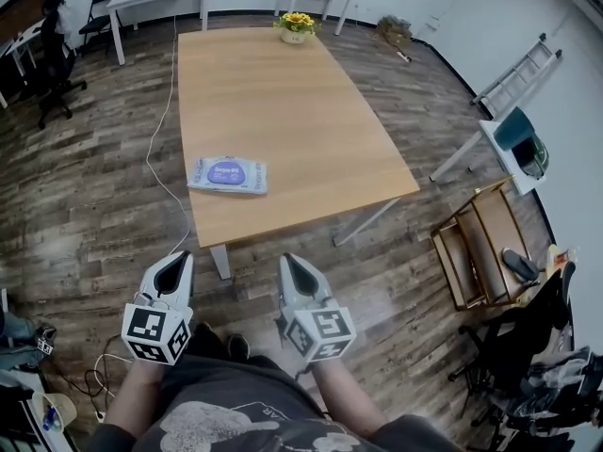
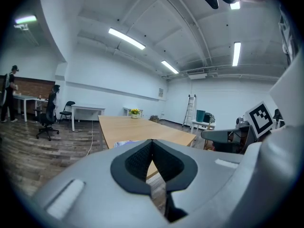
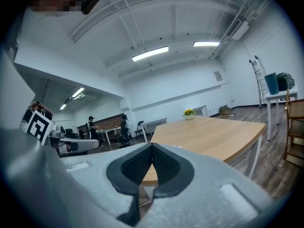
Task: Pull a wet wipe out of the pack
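The wet wipe pack (image 1: 227, 174) is lying flat on the wooden table (image 1: 283, 102), close to the near edge and toward its left corner, well apart from both tools. Its long axis is running side to side in the head view, roughly along that near edge, with the purple label facing up.

Both grippers are hanging short of the table, over the plank floor (image 1: 396, 271) in front of the person's body. The left gripper (image 1: 174, 262) is pointing forward with its 2 jaws pressed together and nothing between them. The right gripper (image 1: 290, 262) is doing the same, closed and empty.

The pack is sitting ahead of the 2 tools and between their lines: forward and a little to the right of the left gripper, forward and to the left of the right one. The left gripper is looking slightly nearer, and in its own view a pale sliver of the pack (image 2: 121, 143) is showing just above the closed tips.

Reaching the pack is likely calling for a forward move by both hands, and the jaws would have to open before any pinch on the wipe. A small flower pot (image 1: 296, 26) is standing at the far end, clear of the path.
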